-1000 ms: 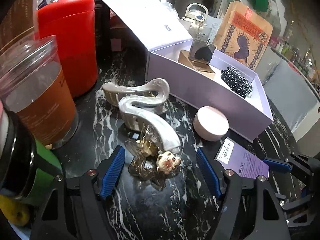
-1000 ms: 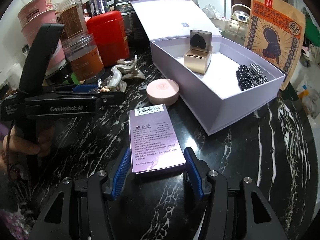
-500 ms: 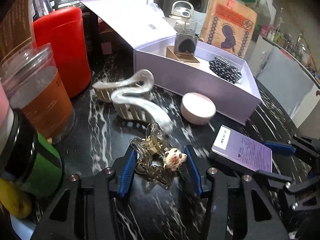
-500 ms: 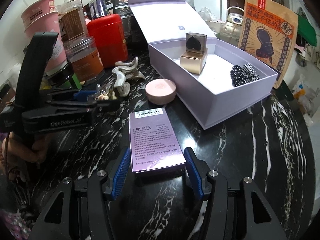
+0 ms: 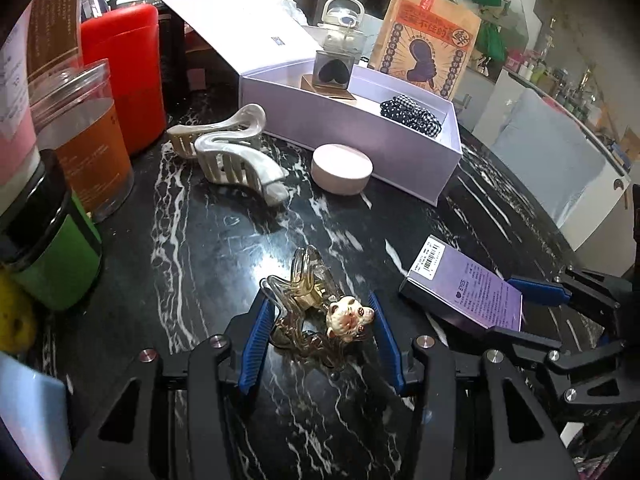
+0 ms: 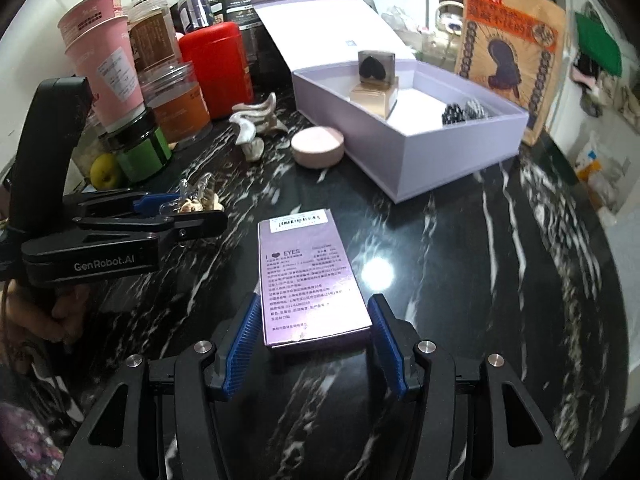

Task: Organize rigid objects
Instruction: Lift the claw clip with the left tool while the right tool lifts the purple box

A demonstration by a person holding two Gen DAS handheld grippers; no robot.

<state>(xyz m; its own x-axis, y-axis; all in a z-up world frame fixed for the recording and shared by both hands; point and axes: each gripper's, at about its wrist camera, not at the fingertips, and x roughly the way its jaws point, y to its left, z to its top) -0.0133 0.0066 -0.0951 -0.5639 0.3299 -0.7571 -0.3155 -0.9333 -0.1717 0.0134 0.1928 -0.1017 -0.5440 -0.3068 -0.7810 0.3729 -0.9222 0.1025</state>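
While I hold both tools low over the black white-veined marble table (image 5: pixel 208 248), my left gripper (image 5: pixel 320 332) is clamped on the clear amber hair claw (image 5: pixel 304 300). Its blue ribbed pads press both sides, and a small glossy animal-face charm (image 5: pixel 349 315) sits on the right end. The claw's long axis runs roughly away from the camera; whether it is off the surface, I cannot tell.

My right gripper (image 6: pixel 312 336) grips the near end of the flat purple carton (image 6: pixel 310 276), glossy with printed text, long axis pointing straight ahead and barcode end far.

Toward the table's far edge sits the open lavender box (image 6: pixel 432 160), rigid card, lid flipped back. Inside are a gold cube with a dark heart block (image 6: pixel 374 80) and dotted black scrunchies (image 6: pixel 464 114).

Just beside the box's near wall is a round pink tin (image 5: pixel 342 168). Left of it lie two pearly curved hair claws (image 5: pixel 228 148), touching.

Jars and a red canister (image 5: pixel 124 80) line the left edge.
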